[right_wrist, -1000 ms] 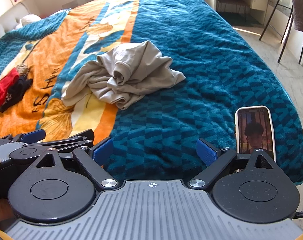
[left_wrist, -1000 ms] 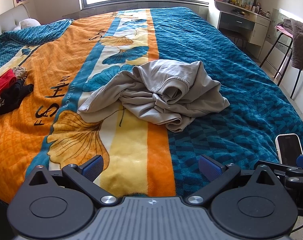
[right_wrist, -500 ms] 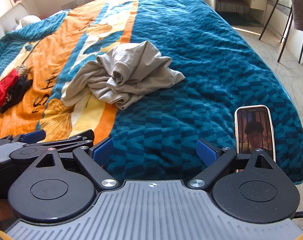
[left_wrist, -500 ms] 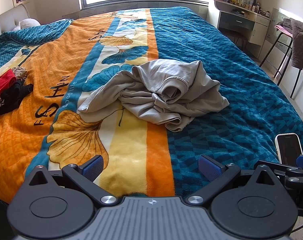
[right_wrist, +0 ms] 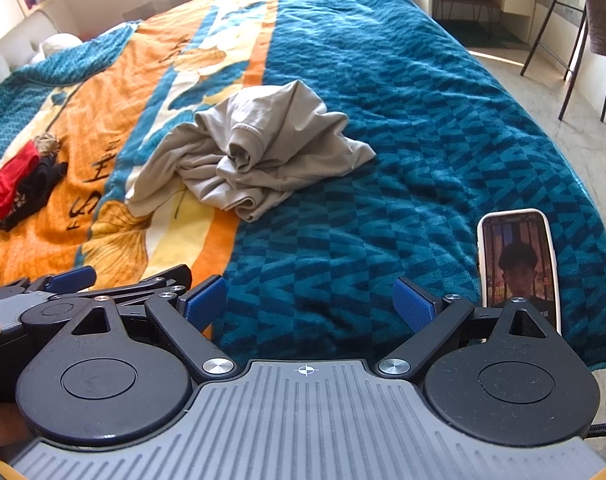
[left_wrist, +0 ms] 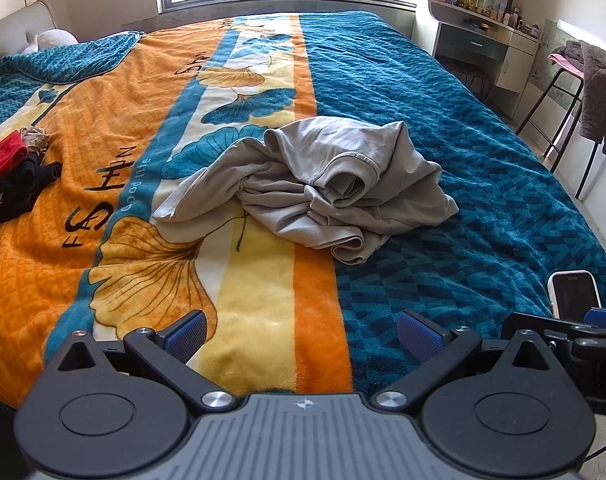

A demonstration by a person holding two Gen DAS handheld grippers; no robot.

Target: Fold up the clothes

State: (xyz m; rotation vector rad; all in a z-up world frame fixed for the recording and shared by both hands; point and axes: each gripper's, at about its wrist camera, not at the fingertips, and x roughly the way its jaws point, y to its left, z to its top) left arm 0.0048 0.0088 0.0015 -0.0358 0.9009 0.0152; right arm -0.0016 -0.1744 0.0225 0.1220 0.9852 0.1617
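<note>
Broadly, the bed (left_wrist: 443, 92) holds a crumpled beige shirt (left_wrist: 335, 176) at twelve o'clock. Left tongs (left_wrist: 301, 330) and right tongs (right_wrist: 309, 298) gape empty, well apart from it; better pinch hem corners, then spread flat.

Home bedroom, blanketed bed (left_wrist: 383, 80), dresser (left_wrist: 483, 44)

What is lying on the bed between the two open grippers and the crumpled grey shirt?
Nothing visible. Between the left gripper, the right gripper and the grey shirt there is only bare blanket. The phone lies off to the right, and the red and black clothes far left.
</note>
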